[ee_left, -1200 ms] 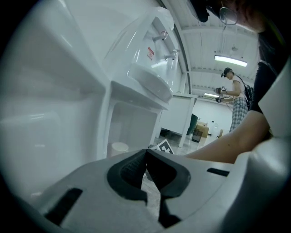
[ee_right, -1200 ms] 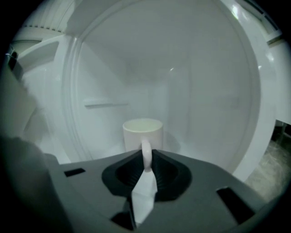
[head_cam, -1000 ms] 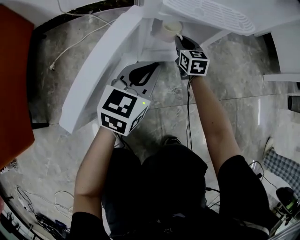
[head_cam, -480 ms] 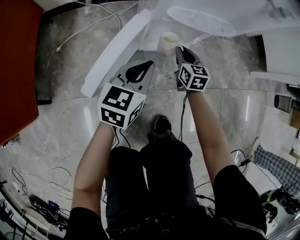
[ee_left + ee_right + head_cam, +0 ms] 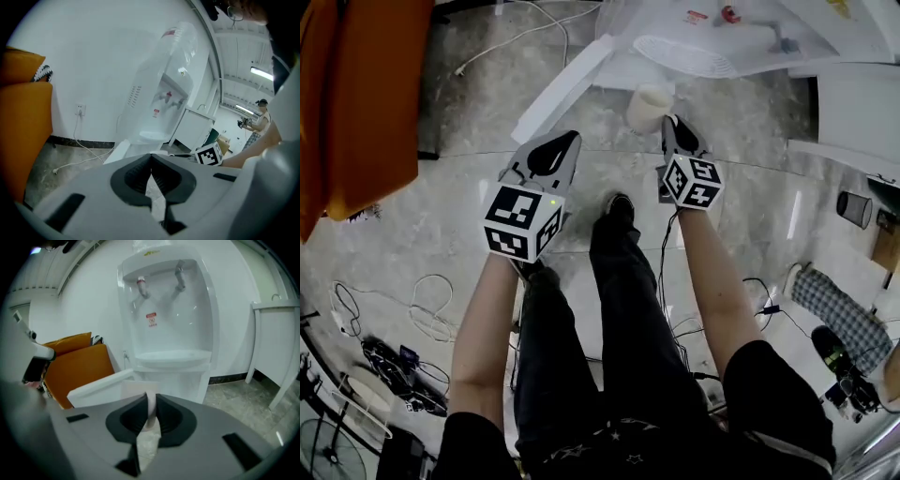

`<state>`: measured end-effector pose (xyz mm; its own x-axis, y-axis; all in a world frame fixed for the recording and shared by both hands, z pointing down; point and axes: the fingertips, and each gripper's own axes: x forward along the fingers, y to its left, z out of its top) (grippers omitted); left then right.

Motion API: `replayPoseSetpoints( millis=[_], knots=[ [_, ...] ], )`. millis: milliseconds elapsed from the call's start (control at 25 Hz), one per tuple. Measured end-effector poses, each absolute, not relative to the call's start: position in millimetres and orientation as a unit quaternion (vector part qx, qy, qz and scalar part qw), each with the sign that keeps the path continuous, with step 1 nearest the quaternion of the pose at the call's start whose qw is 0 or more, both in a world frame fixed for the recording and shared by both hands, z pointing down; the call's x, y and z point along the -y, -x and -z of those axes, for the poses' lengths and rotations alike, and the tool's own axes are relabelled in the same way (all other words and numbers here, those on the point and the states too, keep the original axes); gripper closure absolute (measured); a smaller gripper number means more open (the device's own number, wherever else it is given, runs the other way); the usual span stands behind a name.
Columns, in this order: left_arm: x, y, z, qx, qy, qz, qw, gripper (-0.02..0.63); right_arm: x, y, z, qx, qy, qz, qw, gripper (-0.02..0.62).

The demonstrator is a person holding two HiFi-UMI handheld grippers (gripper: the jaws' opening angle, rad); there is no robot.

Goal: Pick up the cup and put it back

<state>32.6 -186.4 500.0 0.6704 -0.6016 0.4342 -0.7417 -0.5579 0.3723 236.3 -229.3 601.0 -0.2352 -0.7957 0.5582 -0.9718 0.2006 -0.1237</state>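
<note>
A cream paper cup (image 5: pixel 648 108) hangs in the air in front of the white water dispenser (image 5: pixel 698 42), above the stone floor. My right gripper (image 5: pixel 669 122) is shut on the cup's wall; in the right gripper view the thin wall (image 5: pixel 151 405) stands pinched between the dark pads, and the cup's side (image 5: pixel 132 389) shows just beyond. The dispenser's drip tray (image 5: pixel 171 357) and taps lie straight ahead. My left gripper (image 5: pixel 565 137) is beside it at the left, with its jaws closed on nothing (image 5: pixel 151 160).
An orange piece of furniture (image 5: pixel 358 98) stands at the left. A white panel (image 5: pixel 564 86) juts out from the dispenser's base. A white cabinet (image 5: pixel 861 108) and a small bin (image 5: pixel 854 208) are at the right. Cables (image 5: pixel 427 317) lie on the floor.
The cup has come away from the dispenser with the right gripper, and both grippers have drawn back from it. The person has stepped back, so more floor shows.
</note>
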Motion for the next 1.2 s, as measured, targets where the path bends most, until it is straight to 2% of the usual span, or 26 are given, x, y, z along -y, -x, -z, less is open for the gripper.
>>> replayPoseSetpoints(
  millis=[280,800,960,1200],
  knots=[
    [166.7,-14.6,-395.3,0.401,-0.871,-0.113,0.262,0.597,200.7,-229.8,-482.7,0.757,-0.594,-0.217,0.164,0.552],
    [79.6,60.6,-266.7,0.366,-0.891,-0.105,0.247,0.597,107.3,-205.8,-274.9,0.706,-0.682,-0.173,0.081,0.552],
    [51.8,87.0,-254.7,0.367,-0.888,-0.111,0.255,0.597,60.6,-190.3,-243.5,0.703,-0.688,-0.164,0.070,0.552],
    [27.1,108.6,-243.6,0.367,-0.884,-0.121,0.263,0.597,2.9,-181.4,-233.8,0.692,-0.697,-0.164,0.089,0.552]
  ],
)
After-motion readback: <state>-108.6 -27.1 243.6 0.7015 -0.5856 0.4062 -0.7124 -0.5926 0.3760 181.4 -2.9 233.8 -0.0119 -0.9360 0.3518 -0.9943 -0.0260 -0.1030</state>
